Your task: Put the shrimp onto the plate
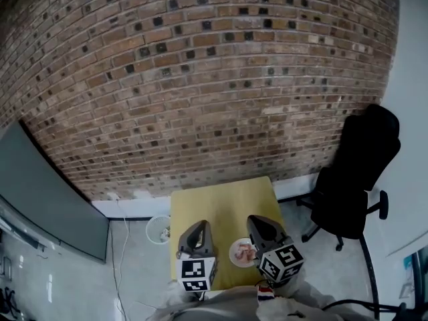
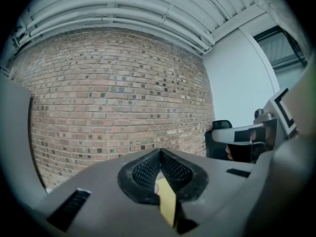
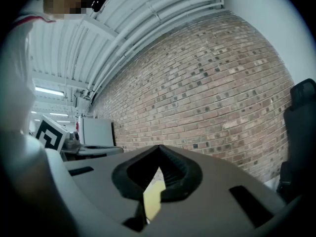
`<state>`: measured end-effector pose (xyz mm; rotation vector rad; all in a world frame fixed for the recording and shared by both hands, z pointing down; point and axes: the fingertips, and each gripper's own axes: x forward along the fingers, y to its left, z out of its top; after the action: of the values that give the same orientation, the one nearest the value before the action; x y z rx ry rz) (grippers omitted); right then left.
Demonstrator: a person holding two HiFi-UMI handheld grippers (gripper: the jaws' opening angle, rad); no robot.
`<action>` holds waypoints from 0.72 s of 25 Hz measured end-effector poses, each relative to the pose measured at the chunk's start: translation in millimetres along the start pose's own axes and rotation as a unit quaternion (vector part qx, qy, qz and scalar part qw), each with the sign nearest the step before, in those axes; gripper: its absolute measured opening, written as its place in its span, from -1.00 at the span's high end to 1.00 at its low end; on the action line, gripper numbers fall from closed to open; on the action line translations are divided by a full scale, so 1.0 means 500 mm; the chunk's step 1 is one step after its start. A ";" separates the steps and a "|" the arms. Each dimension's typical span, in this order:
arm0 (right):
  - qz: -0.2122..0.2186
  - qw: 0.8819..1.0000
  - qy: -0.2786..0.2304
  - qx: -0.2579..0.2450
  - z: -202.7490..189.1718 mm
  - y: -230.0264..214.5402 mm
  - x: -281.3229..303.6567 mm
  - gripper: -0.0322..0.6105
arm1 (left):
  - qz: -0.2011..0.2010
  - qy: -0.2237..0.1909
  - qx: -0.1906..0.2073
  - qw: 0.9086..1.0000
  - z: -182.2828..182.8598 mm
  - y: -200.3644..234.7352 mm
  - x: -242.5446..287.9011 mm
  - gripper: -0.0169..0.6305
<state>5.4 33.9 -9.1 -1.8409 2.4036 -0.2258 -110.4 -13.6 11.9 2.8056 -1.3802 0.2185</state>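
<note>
Nearest, down by the body: left gripper (image 1: 198, 227) held with fingers pressed tip to tip, gripping nothing, only a sliver of yellow showing through the gap behind them. Likewise the right gripper (image 1: 257, 221), fingers closed together and empty. Held clear above the worktop (image 1: 221, 202), aimed roughly level.

Below and between the two: a white plate (image 1: 234, 255) near the worktop's front edge, with the pink shrimp (image 1: 245, 251) lying on it.

Farther out: bare yellow worktop with no other shrimp visible, then the brick wall (image 1: 200, 79).

Judged done; apparently nothing left to move.
</note>
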 end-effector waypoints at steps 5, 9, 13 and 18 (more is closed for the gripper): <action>0.001 1.000 -0.002 0.003 -0.024 0.002 -0.001 0.83 | 0.020 -0.006 -0.001 1.000 -0.022 0.016 -0.012 0.91; -0.011 1.000 -0.008 0.012 -0.033 -0.025 -0.006 0.83 | 0.018 -0.011 0.002 1.000 -0.023 0.002 -0.012 0.91; -0.012 1.000 -0.014 0.005 -0.028 -0.033 -0.017 0.82 | 0.014 -0.010 0.003 1.000 -0.028 -0.020 -0.023 0.91; -0.016 1.000 -0.009 -0.004 -0.035 -0.030 -0.028 0.83 | 0.018 -0.002 0.001 1.000 -0.043 -0.022 -0.030 0.91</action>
<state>20.2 44.3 10.8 -1.8772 2.3675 -0.2026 -113.4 6.4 32.0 2.7866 -1.4330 0.2153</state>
